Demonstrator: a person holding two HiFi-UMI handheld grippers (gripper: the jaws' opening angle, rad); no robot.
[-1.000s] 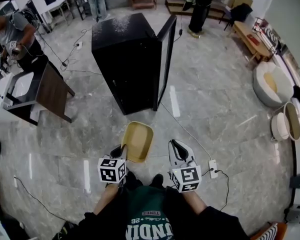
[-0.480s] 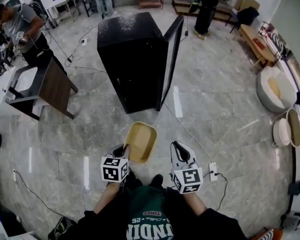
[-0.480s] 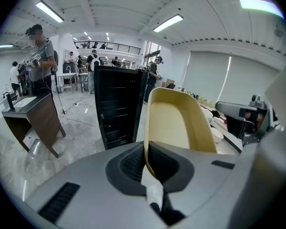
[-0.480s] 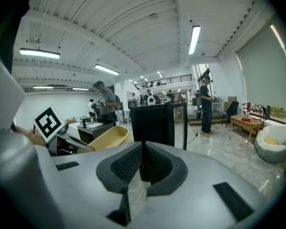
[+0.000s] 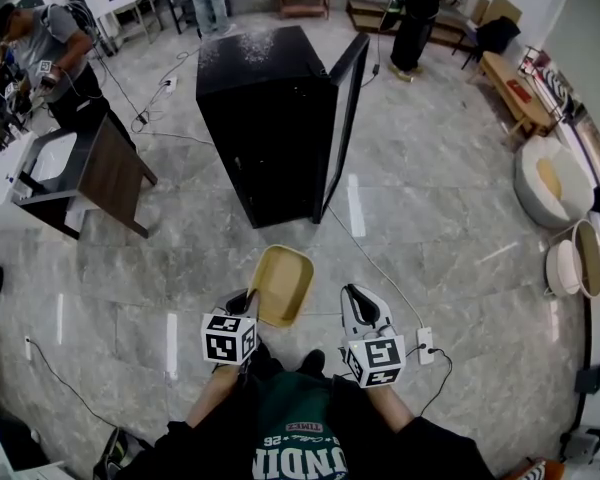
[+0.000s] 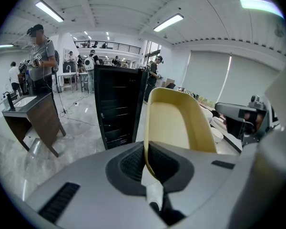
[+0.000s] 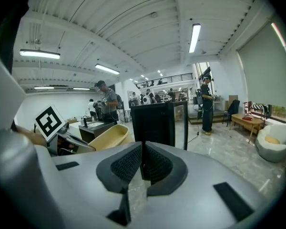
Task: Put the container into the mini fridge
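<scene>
This looks like the carrying step: the left tongs [image 6: 147,159] pinch the rim of the tan container [image 5: 282,283] jutting ahead of them, the right tongs [image 7: 142,163] are pressed together empty alongside, and next it likely needs carrying forward into the open mini fridge [image 5: 265,128] well ahead.

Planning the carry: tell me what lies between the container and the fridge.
Only bare floor, in the head view, between container and fridge; a cable runs just to the right.
</scene>
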